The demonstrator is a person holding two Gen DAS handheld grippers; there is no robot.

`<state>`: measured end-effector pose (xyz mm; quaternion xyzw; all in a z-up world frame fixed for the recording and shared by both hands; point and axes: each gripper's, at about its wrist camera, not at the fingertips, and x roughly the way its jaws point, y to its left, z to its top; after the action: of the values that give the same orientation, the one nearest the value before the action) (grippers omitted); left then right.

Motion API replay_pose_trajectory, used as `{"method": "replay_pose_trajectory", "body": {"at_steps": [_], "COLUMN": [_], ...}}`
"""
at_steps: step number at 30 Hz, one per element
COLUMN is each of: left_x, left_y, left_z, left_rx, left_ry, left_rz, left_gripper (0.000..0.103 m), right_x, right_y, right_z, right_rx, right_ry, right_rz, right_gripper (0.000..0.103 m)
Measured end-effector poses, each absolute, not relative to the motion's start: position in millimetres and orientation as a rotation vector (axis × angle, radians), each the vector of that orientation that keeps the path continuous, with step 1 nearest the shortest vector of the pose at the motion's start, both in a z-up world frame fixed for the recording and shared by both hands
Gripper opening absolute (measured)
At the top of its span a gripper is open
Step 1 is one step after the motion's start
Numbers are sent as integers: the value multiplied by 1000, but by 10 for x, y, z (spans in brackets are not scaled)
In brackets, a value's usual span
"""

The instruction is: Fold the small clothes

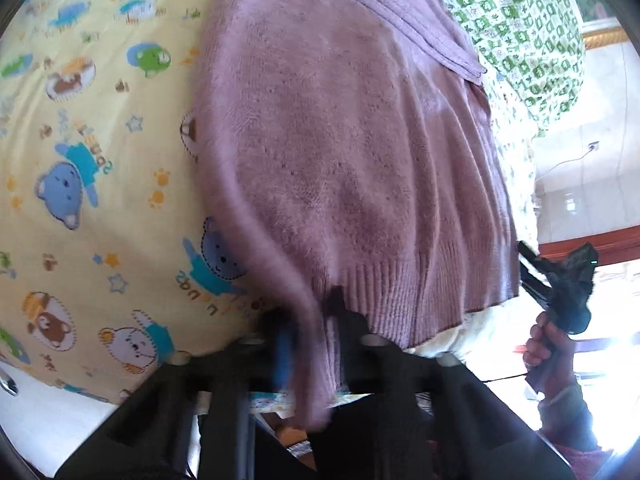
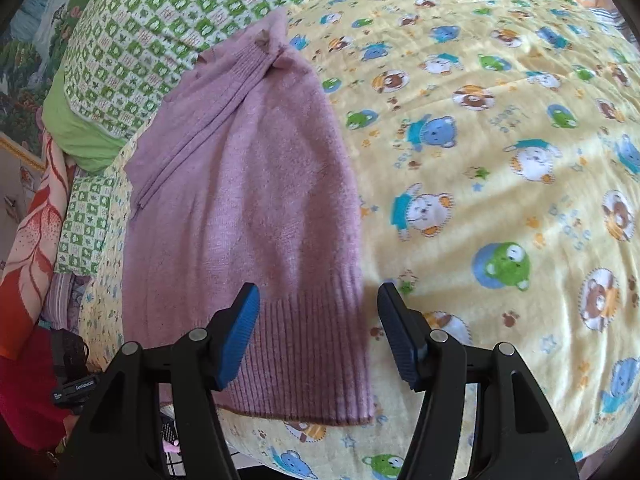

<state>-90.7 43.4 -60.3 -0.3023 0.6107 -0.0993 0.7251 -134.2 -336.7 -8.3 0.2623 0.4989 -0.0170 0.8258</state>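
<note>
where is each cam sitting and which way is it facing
Left wrist: on the left claw, angled down at the purple sweater, its hem pinched; a hand with the other claw at right.
Right wrist: on the right claw, open over the hem, facing the sweater and bear-print sheet.
Shared: sweater, sheet, green checked pillow.

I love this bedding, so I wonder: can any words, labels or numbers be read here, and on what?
Nothing reads clearly.
Yellow bear sheet: small printed words beside the bears, too blurred to quote.
Black device at the left edge: white label, too small to read.
Purple sweater: no text.
</note>
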Motion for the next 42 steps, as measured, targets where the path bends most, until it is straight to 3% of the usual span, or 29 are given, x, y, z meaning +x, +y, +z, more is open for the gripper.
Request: {"method": "replay_pose_trajectory", "body": {"at_steps": [1, 3, 4, 12, 21, 30, 42], "left_x": [-911, -942, -962, -981, -448, 451, 1909], "left_y": [457, 473, 468, 569, 892, 1234, 1620], "left_z": [-608, -583, -560, -329, 456, 923, 800], "left_rx": [-680, -676, -663, -678, -714, -725, -709], "left_ry": [1342, 1324, 1314, 1221, 976, 806, 774], "left_rz": [-223, -238, -246, -278, -315, -267, -145], "left_gripper": [10, 9, 8, 5, 5, 5, 5], "right_x": [-1299, -1251, -1239, -1341, -1055, -170, 1471], "right_y": [-3329, -3277, -3263, -3431, -3538, -3525, -3533], "right_z": [-109, -153, -178, -11, 602, 1066, 955], "right_rx": [548, 515, 494, 537, 676, 704, 659], "right_ry": [1075, 1112, 1138, 1107, 868, 718, 722], "right_rz": [-11, 11, 15, 88, 178, 238, 213], "right_gripper": [51, 13, 9, 8, 8, 8, 8]}}
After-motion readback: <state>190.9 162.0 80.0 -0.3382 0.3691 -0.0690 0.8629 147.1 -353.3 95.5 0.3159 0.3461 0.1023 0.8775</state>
